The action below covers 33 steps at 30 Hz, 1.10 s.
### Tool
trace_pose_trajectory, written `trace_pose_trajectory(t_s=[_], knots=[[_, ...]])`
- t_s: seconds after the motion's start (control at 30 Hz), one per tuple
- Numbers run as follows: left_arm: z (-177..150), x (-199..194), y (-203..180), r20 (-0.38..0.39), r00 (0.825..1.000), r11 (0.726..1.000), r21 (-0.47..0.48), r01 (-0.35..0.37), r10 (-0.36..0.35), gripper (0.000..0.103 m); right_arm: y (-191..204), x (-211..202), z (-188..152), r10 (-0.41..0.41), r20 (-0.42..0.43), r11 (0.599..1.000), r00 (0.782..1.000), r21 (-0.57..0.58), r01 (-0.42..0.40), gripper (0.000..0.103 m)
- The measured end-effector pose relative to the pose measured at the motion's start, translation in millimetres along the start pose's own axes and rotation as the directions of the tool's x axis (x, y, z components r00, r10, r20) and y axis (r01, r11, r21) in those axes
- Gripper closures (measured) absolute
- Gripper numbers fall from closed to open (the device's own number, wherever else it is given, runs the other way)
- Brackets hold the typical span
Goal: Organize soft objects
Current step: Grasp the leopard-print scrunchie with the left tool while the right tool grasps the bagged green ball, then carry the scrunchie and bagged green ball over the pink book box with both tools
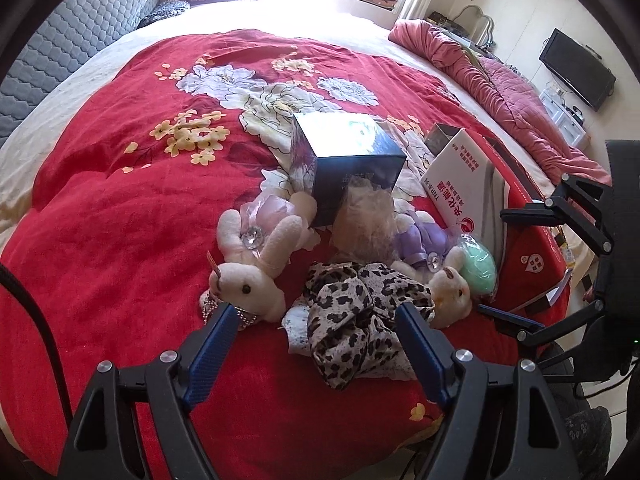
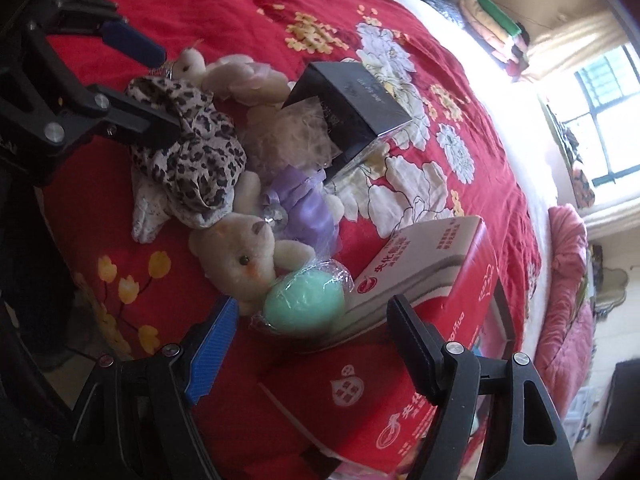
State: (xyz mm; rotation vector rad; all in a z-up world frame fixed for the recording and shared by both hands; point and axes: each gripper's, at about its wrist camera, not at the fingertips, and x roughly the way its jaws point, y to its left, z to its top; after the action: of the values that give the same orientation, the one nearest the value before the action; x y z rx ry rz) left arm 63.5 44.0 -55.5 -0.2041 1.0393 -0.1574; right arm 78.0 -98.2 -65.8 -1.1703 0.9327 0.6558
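A leopard-print cloth (image 1: 352, 312) lies crumpled on the red floral blanket (image 1: 120, 220). My left gripper (image 1: 316, 312) stands open around it, pads apart from it; it shows at the upper left of the right wrist view too, left gripper (image 2: 152, 84). A mint green soft ball (image 2: 304, 304) in clear wrap rests against a white bunny in a purple dress (image 2: 244, 256). My right gripper (image 2: 314, 312) is open with the ball between its fingers, not pressed. A second bunny in pink (image 1: 256, 272) lies left of the cloth. A beige puff (image 1: 364, 224) sits behind it.
A dark blue box (image 1: 352, 160) leans tilted on the puff. A red and white carton (image 2: 420, 264) lies right behind the ball, close to the right finger. A pink quilt (image 1: 520, 92) is bunched at the bed's far side. The bed edge runs just under both grippers.
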Motion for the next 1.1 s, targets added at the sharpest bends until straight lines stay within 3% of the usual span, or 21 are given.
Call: trace_pose_trajectory(t_s=[0.1, 0.27, 0.4, 0.6, 0.8, 1.1], knots=[[0, 5, 2, -0.017, 1.000, 1.000, 0.001, 0.012, -0.012, 0.032, 5, 8, 3, -0.021, -0.049, 0.991, 0.999, -0.132, 0.014, 0.027], [2, 7, 0, -0.013, 1.000, 1.000, 0.023, 0.021, -0.021, 0.037, -1, 18, 7, 0.015, -0.090, 0.969, 0.996, -0.242, -0.037, 0.029], [5, 10, 1, -0.018, 0.999, 0.999, 0.021, 0.038, -0.037, 0.053, -6, 29, 11, 0.063, -0.127, 0.963, 0.990, -0.254, -0.094, 0.052], [6, 16, 0, -0.020, 0.995, 0.995, 0.035, 0.093, -0.093, 0.087, -25, 30, 10, 0.137, -0.088, 0.977, 0.987, -0.155, -0.149, 0.060], [6, 4, 1, 0.023, 0.987, 0.987, 0.024, 0.156, -0.157, 0.094, -51, 9, -1, 0.218, 0.014, 0.976, 0.976, 0.021, -0.219, 0.060], [10, -11, 2, 0.098, 0.985, 0.990, 0.036, 0.136, -0.139, 0.095, -64, -11, -5, 0.229, 0.121, 0.941, 0.966, 0.227, -0.252, 0.060]])
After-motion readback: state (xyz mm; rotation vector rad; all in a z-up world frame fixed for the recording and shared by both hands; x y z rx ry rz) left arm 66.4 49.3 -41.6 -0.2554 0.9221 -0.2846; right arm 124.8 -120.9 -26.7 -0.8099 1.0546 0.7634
